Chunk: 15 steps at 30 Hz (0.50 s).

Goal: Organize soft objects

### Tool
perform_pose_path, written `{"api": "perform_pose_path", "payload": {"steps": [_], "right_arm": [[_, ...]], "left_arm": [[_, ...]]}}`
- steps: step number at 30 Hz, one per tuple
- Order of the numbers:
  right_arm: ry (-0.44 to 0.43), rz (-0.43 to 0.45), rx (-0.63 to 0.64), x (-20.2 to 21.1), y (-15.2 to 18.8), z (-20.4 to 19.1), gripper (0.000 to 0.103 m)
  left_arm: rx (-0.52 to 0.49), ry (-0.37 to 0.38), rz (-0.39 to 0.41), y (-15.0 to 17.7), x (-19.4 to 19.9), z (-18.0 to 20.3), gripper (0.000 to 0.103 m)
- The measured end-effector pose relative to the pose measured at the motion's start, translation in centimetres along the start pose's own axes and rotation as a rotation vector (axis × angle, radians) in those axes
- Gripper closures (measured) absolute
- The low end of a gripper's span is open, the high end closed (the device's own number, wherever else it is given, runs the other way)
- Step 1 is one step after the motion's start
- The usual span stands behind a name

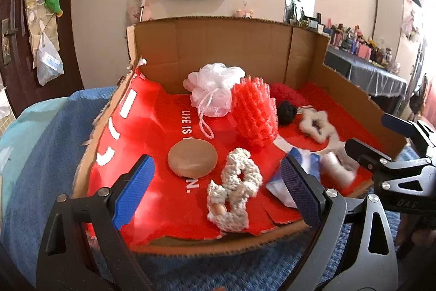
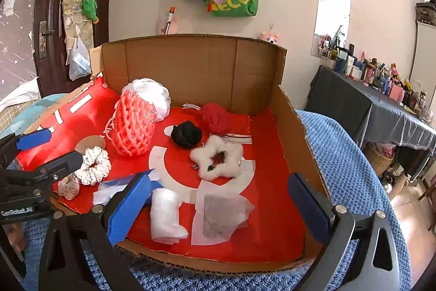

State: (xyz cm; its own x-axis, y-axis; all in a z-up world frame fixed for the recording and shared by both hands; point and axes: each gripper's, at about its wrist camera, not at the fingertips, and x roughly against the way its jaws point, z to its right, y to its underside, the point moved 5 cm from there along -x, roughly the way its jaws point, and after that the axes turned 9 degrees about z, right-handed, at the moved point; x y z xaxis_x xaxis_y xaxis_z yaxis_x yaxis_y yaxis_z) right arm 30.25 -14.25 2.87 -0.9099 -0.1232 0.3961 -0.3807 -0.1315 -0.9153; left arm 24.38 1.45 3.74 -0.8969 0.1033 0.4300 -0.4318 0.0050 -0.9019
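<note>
Hovering at near edge of cardboard box (image 2: 190, 67): left gripper (image 1: 218, 190) and right gripper (image 2: 218, 203), both wide open, nothing held. Inside, on red liner (w/ white print): white bath puff (image 1: 215, 89), red mesh sleeve (image 1: 254, 111), cream scrunchie (image 1: 234, 187), white furry scrunchie (image 2: 218, 160), gauze roll (image 2: 166, 214).

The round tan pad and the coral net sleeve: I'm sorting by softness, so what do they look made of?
Round tan pad: probably sponge or foam, matte, smooth domed top.
Coral net sleeve: looks like foam plastic mesh, slightly glossy, open lattice standing upright unaided.
</note>
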Motion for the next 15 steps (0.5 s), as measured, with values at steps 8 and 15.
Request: {"api": "perform_pose_path", "payload": {"steps": [8, 15], "right_arm": [[-0.011, 0.065, 0.015, 4.8, -1.3, -0.3, 0.0], [-0.014, 0.05, 0.026, 9.0, -0.4, -0.8, 0.0]], "left_arm": [[0.003, 0.019, 0.048, -0.7, 4.8, 0.7, 0.009], [0.002, 0.009, 0.013, 0.8, 8.4, 1.3, 0.009]]}}
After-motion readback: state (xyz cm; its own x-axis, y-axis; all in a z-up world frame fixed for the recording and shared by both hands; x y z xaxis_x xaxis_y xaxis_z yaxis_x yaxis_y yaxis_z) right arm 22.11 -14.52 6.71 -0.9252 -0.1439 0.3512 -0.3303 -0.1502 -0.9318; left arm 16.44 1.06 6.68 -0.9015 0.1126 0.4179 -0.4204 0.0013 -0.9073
